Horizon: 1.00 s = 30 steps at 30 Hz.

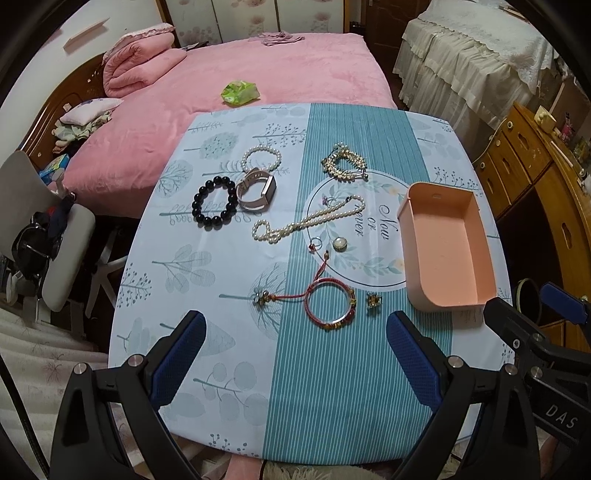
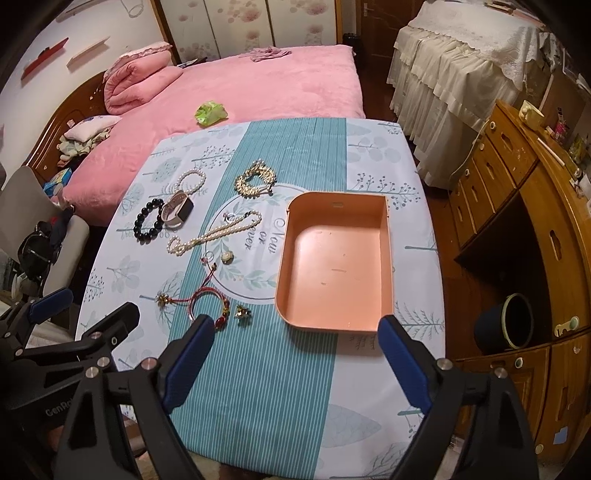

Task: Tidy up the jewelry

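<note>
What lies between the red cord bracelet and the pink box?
A small gold brooch-like piece sits between the red cord bracelet and the pink box; both wrist views show it.

A bed covered in a pink blanket stands behind the table's far edge, with a folded pink quilt by its dark wooden headboard. Sliding wardrobe doors with a pale flower pattern fill the back wall. Off the table's far right corner is furniture draped in a cream ruffled cover. A wooden desk with drawers runs along the right edge, over a wooden floor. A grey chair stands left.
</note>
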Motion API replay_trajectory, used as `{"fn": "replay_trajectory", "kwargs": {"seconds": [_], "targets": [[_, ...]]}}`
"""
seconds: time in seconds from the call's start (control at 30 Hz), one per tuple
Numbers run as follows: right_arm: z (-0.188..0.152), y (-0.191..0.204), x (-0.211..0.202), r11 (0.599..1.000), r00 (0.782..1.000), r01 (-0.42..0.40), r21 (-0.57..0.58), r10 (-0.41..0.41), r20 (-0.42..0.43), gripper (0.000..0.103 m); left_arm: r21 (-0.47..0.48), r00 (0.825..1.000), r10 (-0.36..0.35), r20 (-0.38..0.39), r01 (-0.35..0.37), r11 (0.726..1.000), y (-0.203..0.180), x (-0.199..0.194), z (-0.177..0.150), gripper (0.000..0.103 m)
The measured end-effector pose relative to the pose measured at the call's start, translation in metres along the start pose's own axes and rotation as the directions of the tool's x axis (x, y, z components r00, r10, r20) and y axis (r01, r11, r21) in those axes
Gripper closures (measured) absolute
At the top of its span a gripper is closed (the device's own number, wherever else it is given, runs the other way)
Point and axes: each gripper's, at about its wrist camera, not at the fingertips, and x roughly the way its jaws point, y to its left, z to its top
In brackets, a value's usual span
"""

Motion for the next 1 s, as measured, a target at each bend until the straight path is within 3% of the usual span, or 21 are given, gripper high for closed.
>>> {"fn": "replay_trajectory", "kwargs": {"seconds": [1.0], "targets": [[0.003,0.008,0.001,0.998,0.999,0.043,0.034,-0.044,0.015,0.012,0.062,1.0,0.02,0.013,-0.021,0.998,0.004,0.001,0.001,0.006]]}}
